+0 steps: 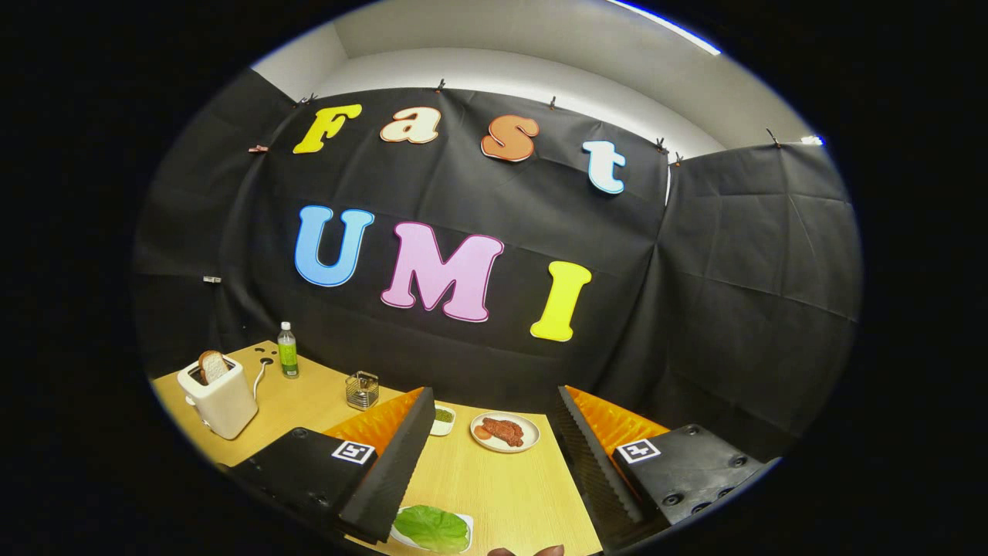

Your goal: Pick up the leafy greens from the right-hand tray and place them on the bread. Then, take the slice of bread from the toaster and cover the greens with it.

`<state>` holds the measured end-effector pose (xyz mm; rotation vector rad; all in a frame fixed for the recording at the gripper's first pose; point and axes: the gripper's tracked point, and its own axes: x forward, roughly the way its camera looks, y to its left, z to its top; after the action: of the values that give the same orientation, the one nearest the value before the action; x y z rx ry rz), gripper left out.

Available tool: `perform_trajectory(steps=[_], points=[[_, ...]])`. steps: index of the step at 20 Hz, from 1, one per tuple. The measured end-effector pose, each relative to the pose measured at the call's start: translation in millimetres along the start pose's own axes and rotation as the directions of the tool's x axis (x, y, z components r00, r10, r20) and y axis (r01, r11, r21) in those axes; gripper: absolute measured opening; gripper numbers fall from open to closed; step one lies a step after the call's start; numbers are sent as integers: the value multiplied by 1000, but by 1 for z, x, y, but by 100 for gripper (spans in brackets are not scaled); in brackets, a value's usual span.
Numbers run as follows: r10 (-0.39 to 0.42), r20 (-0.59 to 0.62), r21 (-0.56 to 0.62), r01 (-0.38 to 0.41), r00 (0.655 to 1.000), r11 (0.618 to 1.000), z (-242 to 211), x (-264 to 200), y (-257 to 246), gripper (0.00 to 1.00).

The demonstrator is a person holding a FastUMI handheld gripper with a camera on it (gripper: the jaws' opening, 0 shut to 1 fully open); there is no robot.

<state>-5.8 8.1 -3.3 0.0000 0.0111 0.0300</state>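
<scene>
Tool wide open, holding nothing.

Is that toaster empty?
No. A slice of bread stands up out of the toaster, far from the open gripper.

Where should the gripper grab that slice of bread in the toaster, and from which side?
Take the slice of bread by its top, from above: it stands upright in the toaster slot, only the upper part exposed. The gripper is open.
</scene>
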Motion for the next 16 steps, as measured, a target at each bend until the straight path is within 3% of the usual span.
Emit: perform_trajectory(steps=[4,8,16], points=[[39,-18,-13,-40,999,999,-7,0,8,97],[130,-78,-10,-131,988,991,-32,-2,26,97],[287,-316,-37,-314,904,949,-144,-12,67,98]])
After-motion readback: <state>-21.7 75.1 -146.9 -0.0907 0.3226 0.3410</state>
